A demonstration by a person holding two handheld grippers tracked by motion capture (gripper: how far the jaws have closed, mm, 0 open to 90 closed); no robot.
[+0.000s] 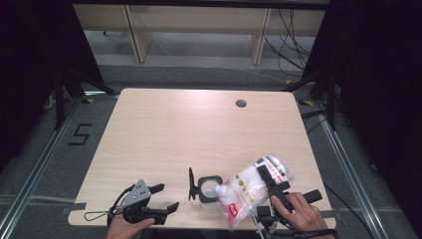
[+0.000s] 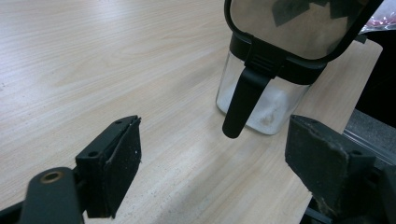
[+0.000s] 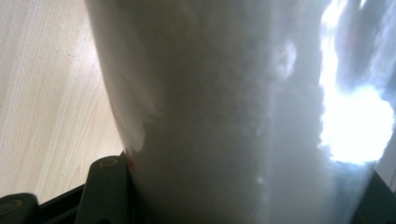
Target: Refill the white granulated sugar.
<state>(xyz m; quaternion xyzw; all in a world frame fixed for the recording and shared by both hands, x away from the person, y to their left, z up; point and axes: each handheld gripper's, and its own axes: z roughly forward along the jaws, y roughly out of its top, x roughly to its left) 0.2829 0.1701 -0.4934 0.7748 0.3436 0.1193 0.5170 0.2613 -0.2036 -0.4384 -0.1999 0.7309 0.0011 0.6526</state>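
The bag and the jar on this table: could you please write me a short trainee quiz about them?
1. True or false: the jar has its hinged lid open.
2. Which gripper holds the bag of white powder? A) left gripper B) right gripper C) neither
3. In the left gripper view, what lies between the open jaws?

Key
1. True; the lid stands up beside the jar's mouth.
2. B; its jaws clamp the bag, which tilts with one end at the jar.
3. Bare table; the jar stands farther off, untouched.

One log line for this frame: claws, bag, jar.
left claw: open, idle | right claw: gripping bag, tilted over jar | jar lid: open
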